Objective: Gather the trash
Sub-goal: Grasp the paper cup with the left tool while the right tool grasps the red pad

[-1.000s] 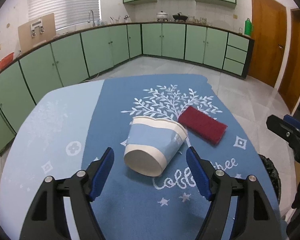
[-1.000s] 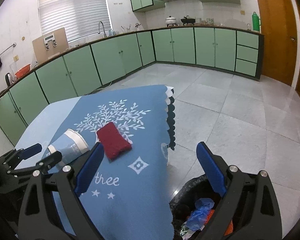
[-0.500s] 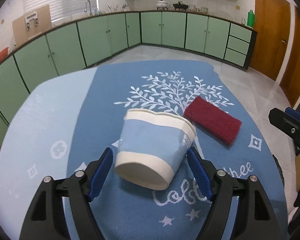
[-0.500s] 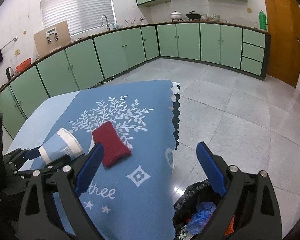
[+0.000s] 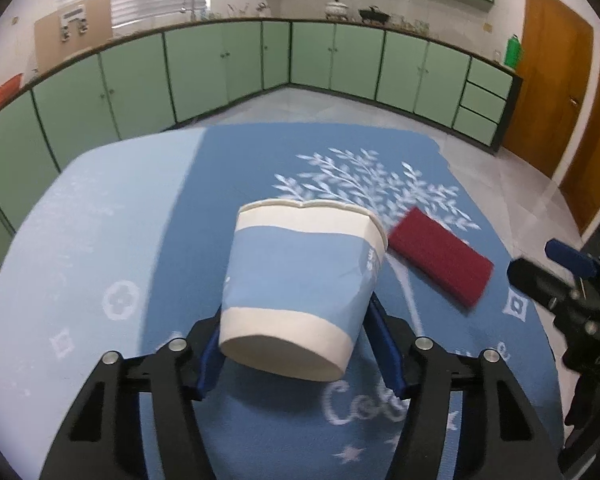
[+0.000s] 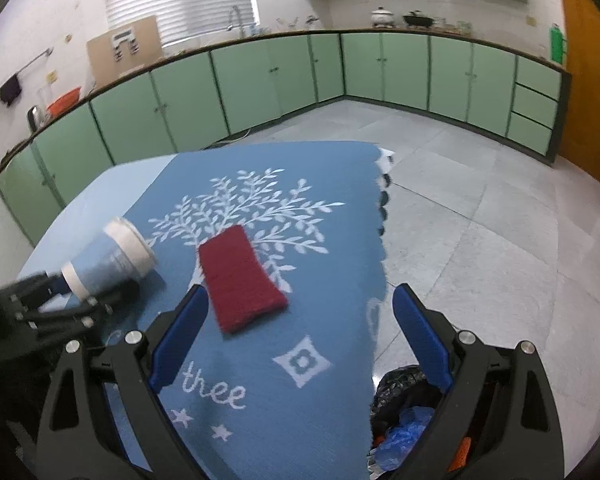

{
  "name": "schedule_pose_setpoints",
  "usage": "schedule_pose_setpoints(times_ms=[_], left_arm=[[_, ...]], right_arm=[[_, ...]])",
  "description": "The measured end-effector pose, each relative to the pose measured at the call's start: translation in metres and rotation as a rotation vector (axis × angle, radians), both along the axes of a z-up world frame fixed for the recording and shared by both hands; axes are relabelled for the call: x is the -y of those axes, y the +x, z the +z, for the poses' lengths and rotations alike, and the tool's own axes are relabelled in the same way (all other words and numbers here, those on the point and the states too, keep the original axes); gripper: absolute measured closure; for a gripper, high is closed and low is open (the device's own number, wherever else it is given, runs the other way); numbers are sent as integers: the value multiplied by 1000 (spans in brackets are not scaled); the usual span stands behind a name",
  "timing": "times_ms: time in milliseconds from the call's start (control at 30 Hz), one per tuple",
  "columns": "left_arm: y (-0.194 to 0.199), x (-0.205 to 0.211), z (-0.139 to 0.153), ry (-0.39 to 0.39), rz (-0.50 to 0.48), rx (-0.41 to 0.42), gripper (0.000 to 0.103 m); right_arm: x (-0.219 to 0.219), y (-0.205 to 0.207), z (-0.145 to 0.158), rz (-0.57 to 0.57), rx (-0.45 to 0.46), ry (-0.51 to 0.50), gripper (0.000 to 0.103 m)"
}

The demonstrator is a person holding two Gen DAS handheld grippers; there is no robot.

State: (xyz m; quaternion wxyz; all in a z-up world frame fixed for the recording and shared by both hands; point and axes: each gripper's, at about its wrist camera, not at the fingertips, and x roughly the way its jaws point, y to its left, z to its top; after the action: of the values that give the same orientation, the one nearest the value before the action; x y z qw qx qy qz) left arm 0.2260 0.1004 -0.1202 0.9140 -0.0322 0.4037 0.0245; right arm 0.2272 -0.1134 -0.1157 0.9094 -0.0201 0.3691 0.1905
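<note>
1. Left wrist view: left gripper (image 5: 296,344) straddles the tipped paper cup (image 5: 300,280) on the blue tablecloth (image 5: 172,208), jaws closing, pads apparently not yet pressing. Squeeze gently near the base; it will crush.
2. Right wrist view: right gripper (image 6: 296,340) open, empty, near the red scouring pad (image 6: 240,276); trash bag (image 6: 404,408) below the table edge.

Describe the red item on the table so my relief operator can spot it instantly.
On the blue tablecloth with the white tree print, look at the tree's trunk. The red pad lies flat there, right of the tipped paper cup. It is the only dark red, rectangular, fuzzy-looking thing on the cloth.
</note>
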Motion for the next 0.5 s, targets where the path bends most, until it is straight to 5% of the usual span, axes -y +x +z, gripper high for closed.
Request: schedule_pose_setpoints(times_ms=[500], left_arm=[[2,-31,-12,-14,91,-44,42]], right_arm=[[-41,22,-16,42,-104,-63,19]])
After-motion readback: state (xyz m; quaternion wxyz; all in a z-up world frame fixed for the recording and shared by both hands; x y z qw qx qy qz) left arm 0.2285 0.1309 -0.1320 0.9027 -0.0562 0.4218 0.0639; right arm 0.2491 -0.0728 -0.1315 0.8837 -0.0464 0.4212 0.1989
